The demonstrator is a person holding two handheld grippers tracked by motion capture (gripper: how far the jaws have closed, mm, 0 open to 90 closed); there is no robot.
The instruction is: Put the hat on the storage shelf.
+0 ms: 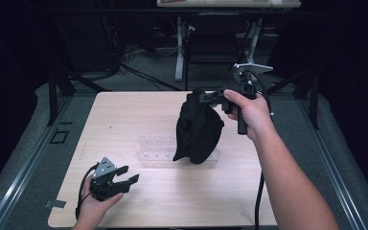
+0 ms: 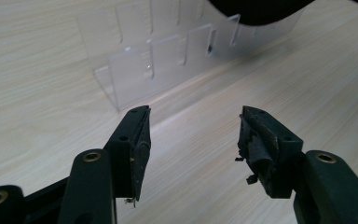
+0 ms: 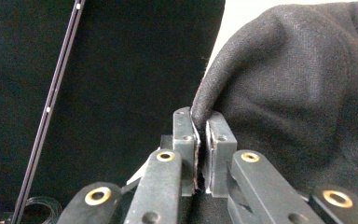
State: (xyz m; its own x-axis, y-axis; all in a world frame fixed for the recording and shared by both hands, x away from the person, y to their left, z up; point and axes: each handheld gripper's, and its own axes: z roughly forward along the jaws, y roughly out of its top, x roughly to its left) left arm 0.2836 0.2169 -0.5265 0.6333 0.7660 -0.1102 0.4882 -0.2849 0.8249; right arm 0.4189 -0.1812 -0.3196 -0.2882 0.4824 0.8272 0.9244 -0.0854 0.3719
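Observation:
A black cloth bag (image 1: 199, 129) hangs above the middle of the wooden table (image 1: 124, 120). My right gripper (image 1: 202, 97) is shut on the bag's top edge and holds it up. In the right gripper view the jaws pinch a fold of the black fabric (image 3: 279, 84), with the right gripper (image 3: 201, 135) closed tight. A clear plastic rack (image 1: 155, 148) with slots lies on the table, partly behind the bag's lower end. My left gripper (image 1: 129, 175) hovers near the table's front left, open and empty. In the left gripper view the left gripper (image 2: 193, 135) faces the rack (image 2: 158, 60).
A black chair (image 1: 213, 43) and a white desk leg (image 1: 179, 48) stand beyond the table's far edge. Dark curtains close off both sides. Grey floor with rails runs along the table's left and right.

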